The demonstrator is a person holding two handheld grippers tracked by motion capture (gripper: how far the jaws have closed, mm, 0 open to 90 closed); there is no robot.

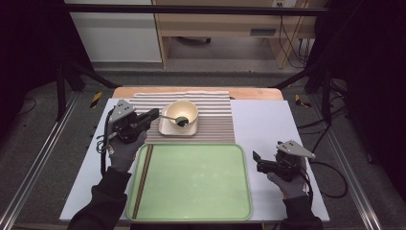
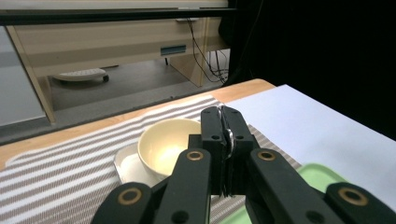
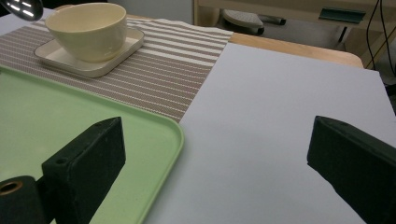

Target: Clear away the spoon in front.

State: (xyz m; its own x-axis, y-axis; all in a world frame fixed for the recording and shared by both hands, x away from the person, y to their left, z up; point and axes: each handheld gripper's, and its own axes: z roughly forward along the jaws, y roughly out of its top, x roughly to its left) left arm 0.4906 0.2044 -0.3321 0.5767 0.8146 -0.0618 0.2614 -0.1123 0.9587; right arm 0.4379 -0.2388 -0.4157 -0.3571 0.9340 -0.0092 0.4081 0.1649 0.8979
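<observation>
Nearest to us, the green tray serves as the landmark for every place named below. We see its rim run along the near edge of the white board, with a brown stripe down its left side. To the tray's right, the right gripper rests over the white board, held in a gloved hand; in the right gripper view its two black jaws stand wide apart with nothing between them, the tray's corner just beside one of them. To the tray's left, at its far corner, a second gloved hand holds the left gripper, which points past the tray toward the dishes. In the left gripper view we find its jaws pressed together, and a thin metal strip, which we take for the handle of the spoon, shows pinched between them. Beyond the tray's far rim lies the striped mat. On it, well apart from the right gripper, stands the cream square plate, and on that plate sits the cream bowl. From above, the spoon's dark head lies at the near rim of the bowl, its handle reaching leftward to the left gripper.
</observation>
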